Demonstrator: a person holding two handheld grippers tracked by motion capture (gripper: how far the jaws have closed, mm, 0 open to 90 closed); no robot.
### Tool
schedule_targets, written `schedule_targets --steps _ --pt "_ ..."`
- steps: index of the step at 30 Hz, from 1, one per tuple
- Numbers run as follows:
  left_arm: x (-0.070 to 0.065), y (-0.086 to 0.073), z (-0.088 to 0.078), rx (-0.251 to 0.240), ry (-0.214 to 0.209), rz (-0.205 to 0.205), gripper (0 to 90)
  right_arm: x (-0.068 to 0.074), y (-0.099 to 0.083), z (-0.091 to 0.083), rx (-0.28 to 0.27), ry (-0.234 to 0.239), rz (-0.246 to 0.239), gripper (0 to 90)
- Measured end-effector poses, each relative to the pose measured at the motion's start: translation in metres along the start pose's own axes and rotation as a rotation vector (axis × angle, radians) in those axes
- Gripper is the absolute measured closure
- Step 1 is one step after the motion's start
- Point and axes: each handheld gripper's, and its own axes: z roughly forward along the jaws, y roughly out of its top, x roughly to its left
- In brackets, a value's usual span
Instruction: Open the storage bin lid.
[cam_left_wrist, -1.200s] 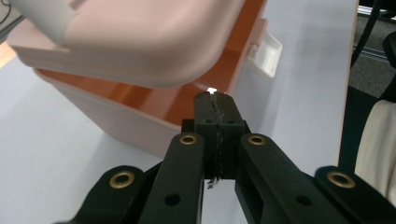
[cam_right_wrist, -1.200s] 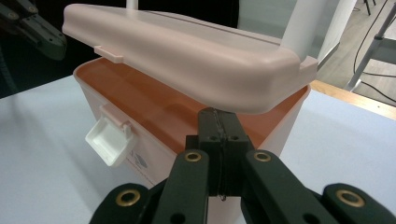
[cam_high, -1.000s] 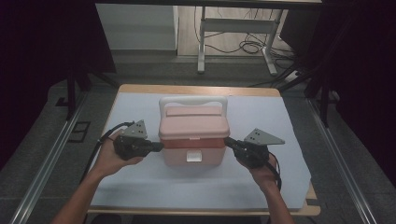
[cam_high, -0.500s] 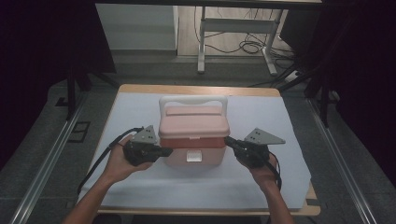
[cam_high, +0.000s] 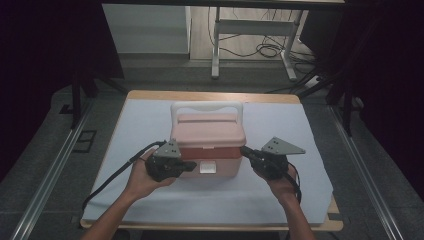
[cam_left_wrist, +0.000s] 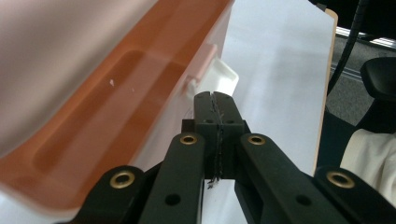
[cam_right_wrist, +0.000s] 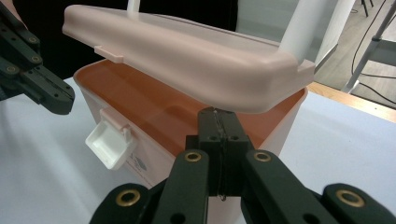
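A pink storage box (cam_high: 207, 145) with a white handle (cam_high: 206, 108) stands near the middle of the white-covered table (cam_high: 150, 200), between the two hand-held grippers. Its white front latch (cam_right_wrist: 109, 143) is seen hanging open and swung away from the body, so the unlatching can be taken as done.

In the right gripper view the lid (cam_right_wrist: 187, 51) is lifted off the rim at the near corner, with an orange gap showing between lid and body. The right gripper (cam_right_wrist: 218, 119) has its jaws pressed together, nothing held between them, and its tip is tucked under the lid's edge at that corner; the lid appears to be propped or pried up by it (whether the tip actually bears the lid's weight cannot be told for certain, the contact being hidden by the lid's overhang).

The left gripper (cam_left_wrist: 215, 100) is likewise closed on nothing. It is held just beside the box's front face, its tip pointing toward the latch (cam_left_wrist: 219, 77) and the orange rim (cam_left_wrist: 116, 121) under the raised lid.

Judged from this, the work is partly along: the latch is released and the lid started. Left to do are swinging the lid fully back and, presumably, reaching whatever lies inside, which is not visible here.
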Motion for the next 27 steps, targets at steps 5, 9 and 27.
schedule_targets --steps 5,9,27 --pt "-0.007 0.006 0.008 0.004 0.002 0.027 90.0 0.001 0.0 0.001 0.002 0.0 0.001 90.0" --pt "-0.009 0.009 0.015 0.001 0.003 0.031 90.0 0.001 0.0 0.001 0.003 0.001 0.001 90.0" --pt "-0.009 0.009 0.035 0.013 0.029 0.032 90.0 0.0 0.001 0.0 0.001 0.002 -0.001 90.0"
